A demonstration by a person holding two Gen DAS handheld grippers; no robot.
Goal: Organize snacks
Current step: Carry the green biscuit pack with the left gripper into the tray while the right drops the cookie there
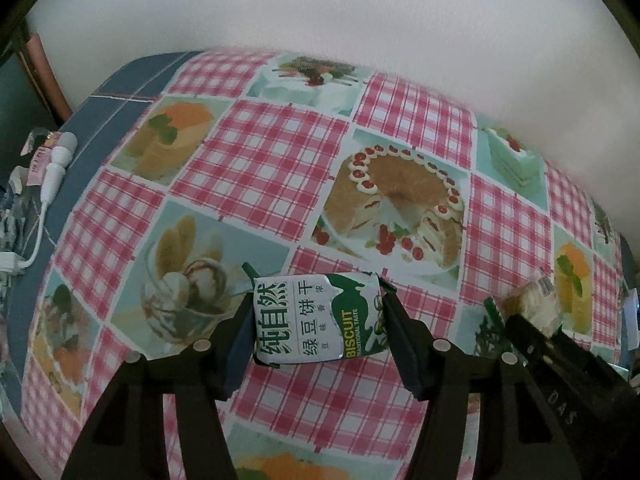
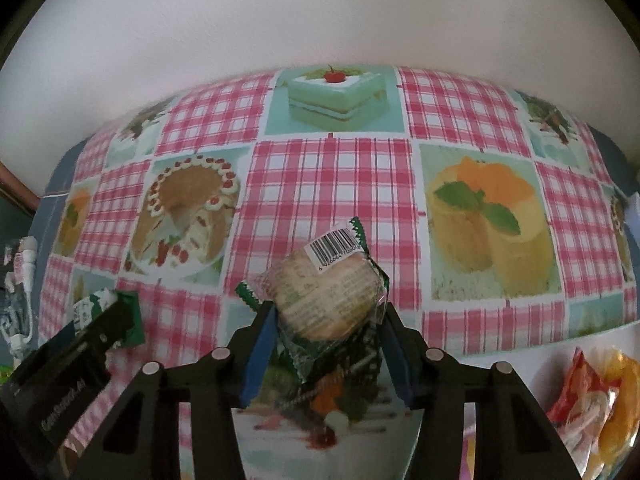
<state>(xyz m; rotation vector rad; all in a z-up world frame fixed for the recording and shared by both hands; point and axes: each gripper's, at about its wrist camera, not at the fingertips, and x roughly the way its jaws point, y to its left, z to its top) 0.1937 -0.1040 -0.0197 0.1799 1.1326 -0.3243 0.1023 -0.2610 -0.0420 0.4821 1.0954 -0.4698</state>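
Observation:
In the left wrist view my left gripper (image 1: 318,312) is shut on a green and white biscuit packet (image 1: 316,318) and holds it above the tablecloth (image 1: 272,160). My right gripper (image 1: 524,320) shows at the right, holding its packet (image 1: 532,304). In the right wrist view my right gripper (image 2: 328,316) is shut on a clear-fronted biscuit packet (image 2: 328,296) with a barcode, round biscuits showing through. My left gripper (image 2: 112,320) shows at the left with its green and white packet (image 2: 94,304).
The table carries a pink checked cloth printed with cakes (image 2: 332,184), with a white wall behind. A white charger and cable (image 1: 56,168) lie at the left edge. Orange and red snack bags (image 2: 592,400) lie at the lower right in the right wrist view.

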